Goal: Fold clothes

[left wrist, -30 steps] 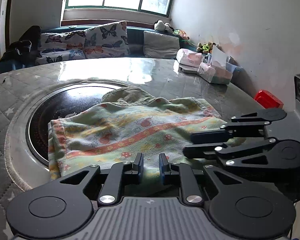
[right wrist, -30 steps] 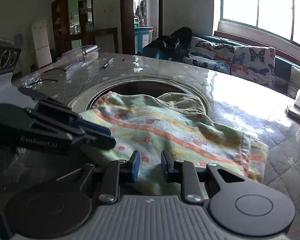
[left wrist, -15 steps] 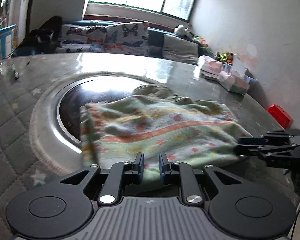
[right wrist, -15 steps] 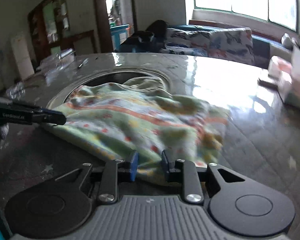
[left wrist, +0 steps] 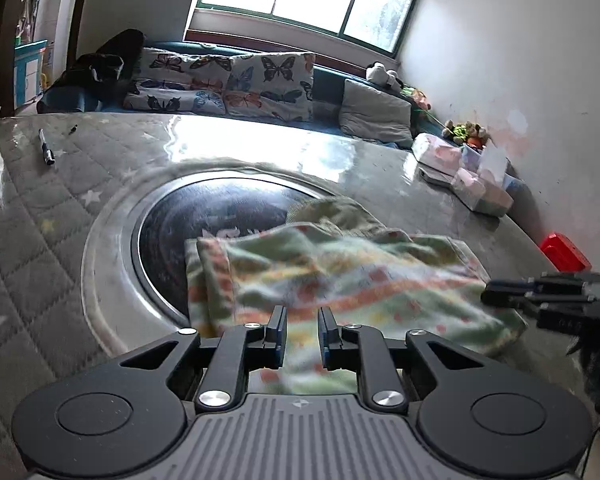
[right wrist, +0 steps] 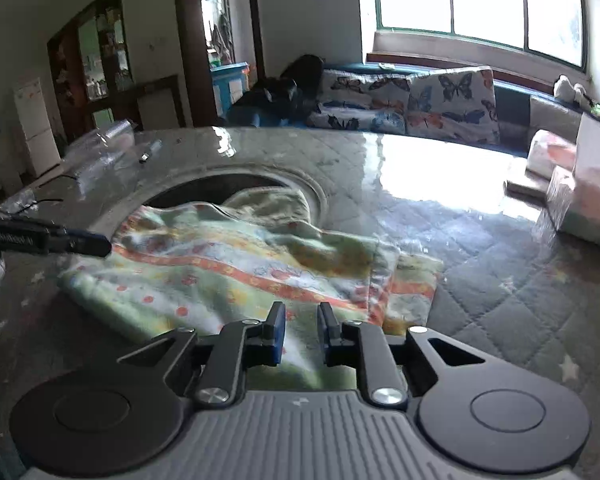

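One fold looks done, more left.
My left gripper [left wrist: 302,330] and right gripper [right wrist: 300,328] both hold fingers parted, gripping nothing; the green floral-print cloth garment [right wrist: 236,264] lies doubled on the quilted grey counter [right wrist: 480,312], still rumpled.

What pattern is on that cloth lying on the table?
Pale green cloth with orange stripes and small red motifs; clearest in the right wrist view.

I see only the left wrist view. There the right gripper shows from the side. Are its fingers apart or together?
Observer: Apart. The right wrist view shows a gap in the right gripper, with the cloth visible through it.
Operator: How does the cloth end on that side?
Observer: In two layers; the upper edge stops short of the lower one, which lies flat on the table.
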The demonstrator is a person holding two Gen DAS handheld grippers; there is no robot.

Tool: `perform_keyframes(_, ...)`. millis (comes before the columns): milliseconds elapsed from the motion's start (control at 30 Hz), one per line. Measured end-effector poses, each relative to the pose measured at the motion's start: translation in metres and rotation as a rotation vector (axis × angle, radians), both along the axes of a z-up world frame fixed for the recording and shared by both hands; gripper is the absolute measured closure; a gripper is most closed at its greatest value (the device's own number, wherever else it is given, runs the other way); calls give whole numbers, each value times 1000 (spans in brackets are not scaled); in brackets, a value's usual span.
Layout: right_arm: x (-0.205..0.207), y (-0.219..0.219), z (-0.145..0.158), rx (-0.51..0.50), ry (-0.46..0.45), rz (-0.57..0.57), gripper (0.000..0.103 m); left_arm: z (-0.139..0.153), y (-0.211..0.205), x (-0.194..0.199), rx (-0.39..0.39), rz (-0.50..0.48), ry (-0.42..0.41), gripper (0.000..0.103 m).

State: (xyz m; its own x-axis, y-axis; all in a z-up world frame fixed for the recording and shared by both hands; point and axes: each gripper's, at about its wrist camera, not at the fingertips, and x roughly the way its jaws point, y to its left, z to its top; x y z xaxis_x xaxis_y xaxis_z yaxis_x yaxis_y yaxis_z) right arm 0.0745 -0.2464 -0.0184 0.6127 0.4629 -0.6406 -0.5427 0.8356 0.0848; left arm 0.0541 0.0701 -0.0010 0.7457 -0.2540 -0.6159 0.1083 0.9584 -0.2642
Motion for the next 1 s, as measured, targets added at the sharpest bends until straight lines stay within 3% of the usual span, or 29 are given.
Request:
perform_keyframes(167,4,-8,-3,-9,23,-26,86,-8,10,25,16,26,38,85)
perform_keyframes(233,6,-7,1,-21,8,-26,81,-10,13,33,24,29,44,85)
perform_keyframes(433,34,5,8,-19,-12,-24,81,-11,16,50,33,48,63,85)
perform_keyframes(733,79,18,-7,-33,16,-49,81,0,-14,77,16,-31,26,85)
perform_keyframes(1000,69,20,2,-71,-19,-44,79,-15,-12,98,23,-7,69,82)
